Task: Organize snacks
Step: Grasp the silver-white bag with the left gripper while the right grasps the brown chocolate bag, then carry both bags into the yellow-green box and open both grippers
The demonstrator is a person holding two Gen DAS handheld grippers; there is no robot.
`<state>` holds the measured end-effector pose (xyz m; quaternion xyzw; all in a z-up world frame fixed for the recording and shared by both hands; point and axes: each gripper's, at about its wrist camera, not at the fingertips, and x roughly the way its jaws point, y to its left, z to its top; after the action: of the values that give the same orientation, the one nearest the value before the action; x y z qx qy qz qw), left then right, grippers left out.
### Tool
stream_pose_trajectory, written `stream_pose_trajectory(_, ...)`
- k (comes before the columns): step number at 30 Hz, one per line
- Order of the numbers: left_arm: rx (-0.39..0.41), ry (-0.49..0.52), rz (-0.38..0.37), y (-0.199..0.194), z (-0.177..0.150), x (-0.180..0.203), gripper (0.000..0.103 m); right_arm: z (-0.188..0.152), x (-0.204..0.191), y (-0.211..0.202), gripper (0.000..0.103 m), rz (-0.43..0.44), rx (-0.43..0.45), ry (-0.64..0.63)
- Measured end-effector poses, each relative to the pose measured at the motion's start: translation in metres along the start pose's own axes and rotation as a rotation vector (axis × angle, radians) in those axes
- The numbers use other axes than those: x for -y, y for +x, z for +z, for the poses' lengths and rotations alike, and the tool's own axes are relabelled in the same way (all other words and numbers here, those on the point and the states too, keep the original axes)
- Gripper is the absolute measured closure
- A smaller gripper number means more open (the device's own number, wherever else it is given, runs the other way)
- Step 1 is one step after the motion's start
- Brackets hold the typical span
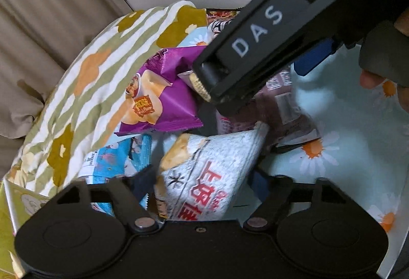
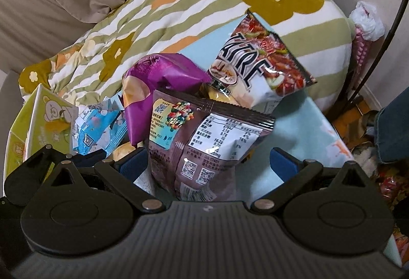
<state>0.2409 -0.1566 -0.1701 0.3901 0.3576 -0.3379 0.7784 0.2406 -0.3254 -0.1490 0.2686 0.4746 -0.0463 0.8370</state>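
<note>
The white pack is lying between the left gripper's fingers, its long axis running from the camera up to a corner near the brown bag; whether the pads are pressing it, I cannot tell. The right gripper is standing half open around the brown bag, which is upright with its back label facing the lens and touching the left finger, clear of the other. Only the left view is showing the right gripper's body over the pile. Only the right view is showing the chip bag leaning on the pillow, plus the green box. Both are showing the purple bag and blue packs on the daisy cloth.
</note>
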Motion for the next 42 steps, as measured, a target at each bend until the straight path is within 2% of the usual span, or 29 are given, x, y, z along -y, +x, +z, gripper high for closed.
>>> stream_pose_trajectory(7,-0.004,-0.013,-0.013,-0.004,-0.002,0.003,0.038,0.001,0.0,0.005,0.0,0.006,-0.011,0.008)
stream_pose_trajectory(13,-0.01,-0.095,-0.021,-0.018,-0.004,0.005,0.045,0.0,0.001,0.005,0.0,-0.003,-0.015,-0.008)
stream_pose_trajectory(20,-0.016,-0.196,-0.011,-0.027,-0.008,0.008,0.045,-0.002,0.002,0.01,0.0,0.003,-0.028,-0.044)
stream_pose_trajectory(22,-0.012,-0.225,-0.005,-0.029,-0.01,0.009,0.046,-0.004,0.001,0.013,0.012,0.018,-0.047,-0.059)
stream_pose_trajectory(24,-0.01,-0.255,-0.001,-0.033,-0.011,0.009,0.046,-0.006,0.0,0.012,0.015,0.022,-0.049,-0.078)
stream_pose_trajectory(27,0.002,-0.282,0.013,-0.038,-0.014,0.01,0.049,-0.01,-0.002,0.006,0.028,0.014,-0.049,-0.12)
stream_pose_trajectory(36,0.046,-0.368,0.073,-0.062,-0.018,0.014,0.055,-0.015,-0.003,-0.022,0.035,0.022,-0.019,-0.194)
stream_pose_trajectory(37,0.053,-0.377,0.08,-0.066,-0.018,0.015,0.059,-0.015,-0.003,-0.026,0.035,0.023,-0.015,-0.203)
stream_pose_trajectory(42,0.093,-0.435,0.126,-0.089,-0.015,0.015,0.064,-0.011,-0.008,-0.044,0.036,0.038,0.003,-0.256)
